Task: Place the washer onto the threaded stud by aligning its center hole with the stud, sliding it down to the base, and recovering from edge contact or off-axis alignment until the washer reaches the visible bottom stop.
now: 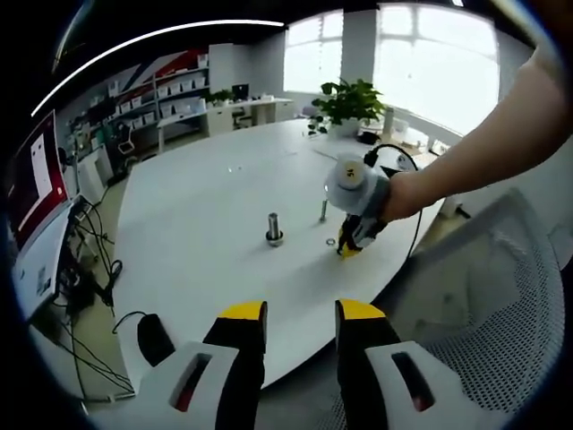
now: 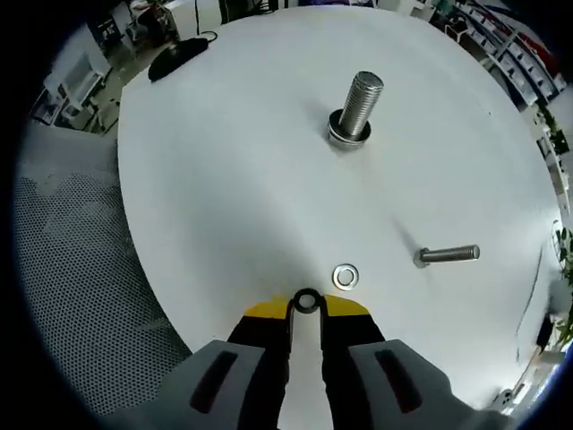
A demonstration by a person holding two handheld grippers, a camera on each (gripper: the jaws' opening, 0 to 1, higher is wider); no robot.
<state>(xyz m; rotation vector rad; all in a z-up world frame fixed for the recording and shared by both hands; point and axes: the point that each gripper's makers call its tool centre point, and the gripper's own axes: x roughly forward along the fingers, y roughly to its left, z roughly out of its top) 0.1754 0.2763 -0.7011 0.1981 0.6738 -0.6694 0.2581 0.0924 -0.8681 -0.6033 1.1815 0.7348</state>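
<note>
In the right gripper view, a washer [image 2: 306, 301] sits between the tips of the right gripper [image 2: 306, 309], low over the surface [image 2: 224, 179]. Just beyond it a second washer [image 2: 346, 276] lies flat on the surface. Farther ahead the threaded stud [image 2: 359, 106] stands upright, and a smaller stud [image 2: 448, 255] stands off to its right. In the left gripper view, the left gripper [image 1: 301, 324] hangs at the near edge of the surface, well apart from the threaded stud, with a potted plant [image 1: 345, 106] at the far side
</note>
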